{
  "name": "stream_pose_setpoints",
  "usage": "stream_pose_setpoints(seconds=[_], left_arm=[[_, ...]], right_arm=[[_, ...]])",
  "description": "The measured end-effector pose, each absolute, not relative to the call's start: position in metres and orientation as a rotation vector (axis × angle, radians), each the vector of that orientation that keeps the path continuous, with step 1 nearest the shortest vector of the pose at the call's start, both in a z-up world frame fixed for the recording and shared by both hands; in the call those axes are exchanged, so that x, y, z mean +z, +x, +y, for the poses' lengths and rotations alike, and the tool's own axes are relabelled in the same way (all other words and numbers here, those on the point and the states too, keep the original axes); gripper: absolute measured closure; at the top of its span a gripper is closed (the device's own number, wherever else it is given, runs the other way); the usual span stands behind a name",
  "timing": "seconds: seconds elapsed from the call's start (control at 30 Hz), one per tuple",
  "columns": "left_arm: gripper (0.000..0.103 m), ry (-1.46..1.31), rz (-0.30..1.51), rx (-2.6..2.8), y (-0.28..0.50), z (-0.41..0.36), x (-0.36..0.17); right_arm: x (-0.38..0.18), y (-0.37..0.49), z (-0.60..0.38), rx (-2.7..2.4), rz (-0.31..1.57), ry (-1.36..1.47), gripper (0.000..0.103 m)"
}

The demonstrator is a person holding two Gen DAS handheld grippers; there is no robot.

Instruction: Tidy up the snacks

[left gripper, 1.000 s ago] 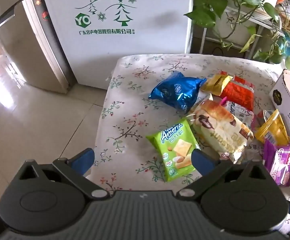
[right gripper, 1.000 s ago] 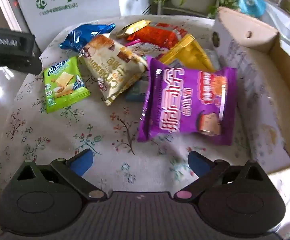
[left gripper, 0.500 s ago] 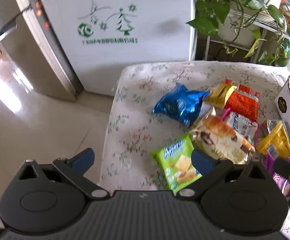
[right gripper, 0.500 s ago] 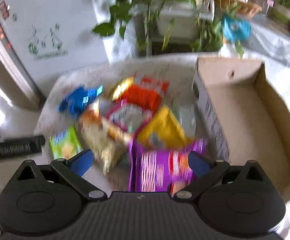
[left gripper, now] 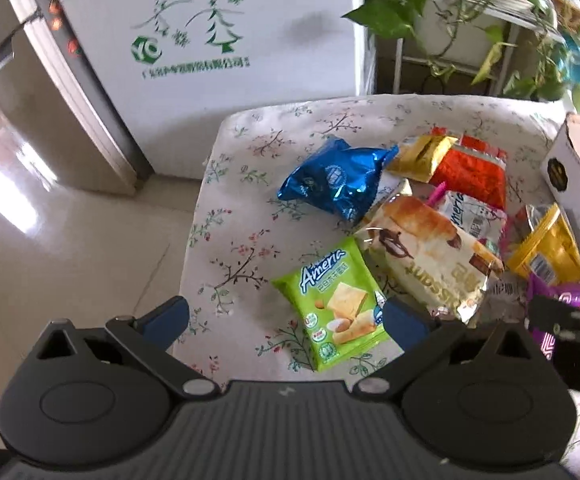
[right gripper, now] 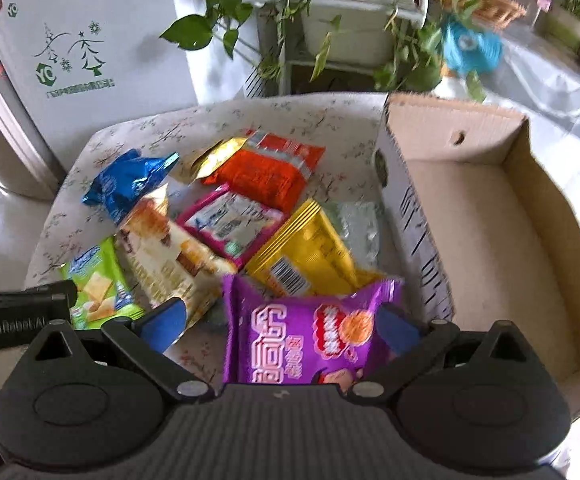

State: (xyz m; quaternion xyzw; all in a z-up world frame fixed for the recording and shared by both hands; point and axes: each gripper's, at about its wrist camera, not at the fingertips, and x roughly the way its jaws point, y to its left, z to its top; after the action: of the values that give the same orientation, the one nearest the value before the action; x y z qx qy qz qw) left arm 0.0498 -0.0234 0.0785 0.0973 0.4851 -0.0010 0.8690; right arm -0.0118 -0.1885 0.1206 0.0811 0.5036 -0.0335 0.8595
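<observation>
The right gripper (right gripper: 282, 326) tilts down over the table's near edge, jaws spread wide with the purple snack packet (right gripper: 307, 340) lying between its blue fingertips (right gripper: 164, 322); whether they touch it is hard to tell. The left gripper (left gripper: 286, 318) hovers released above the floral tablecloth (left gripper: 246, 184), the green Ameria cracker packet (left gripper: 333, 304) just beside its right fingertip. Half a second ago the right view was blurred; the cardboard box (right gripper: 501, 240) sits similarly at right
</observation>
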Motion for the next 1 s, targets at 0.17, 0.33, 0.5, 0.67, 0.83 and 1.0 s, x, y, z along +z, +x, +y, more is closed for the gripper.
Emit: stream_pose_setpoints(seconds=[0.17,0.33,0.5,0.67,0.83,1.0], left_arm=[[0.001,0.229,0.999,-0.010,0.048,-0.031,0.077],[0.001,0.236,0.997,-0.024,0.046,-0.035,0.076],[0.001,0.249,1.004,-0.029,0.045,-0.039,0.072],[0.001,0.250,1.007,-0.032,0.044,-0.040,0.070],[0.001,0.250,1.004,-0.033,0.044,-0.040,0.070],[0.001,0.248,1.002,-0.032,0.044,-0.039,0.071]], right_arm=[[0.104,0.013,-0.200,-0.100,1.078,0.124,0.000],[0.096,0.010,-0.194,-0.139,1.081,0.073,0.000],[0.102,0.005,-0.187,-0.145,1.095,0.043,0.000],[0.092,0.015,-0.197,-0.142,1.096,0.052,0.000],[0.090,0.016,-0.198,-0.142,1.092,0.057,0.000],[0.092,0.016,-0.197,-0.146,1.090,0.050,0.000]])
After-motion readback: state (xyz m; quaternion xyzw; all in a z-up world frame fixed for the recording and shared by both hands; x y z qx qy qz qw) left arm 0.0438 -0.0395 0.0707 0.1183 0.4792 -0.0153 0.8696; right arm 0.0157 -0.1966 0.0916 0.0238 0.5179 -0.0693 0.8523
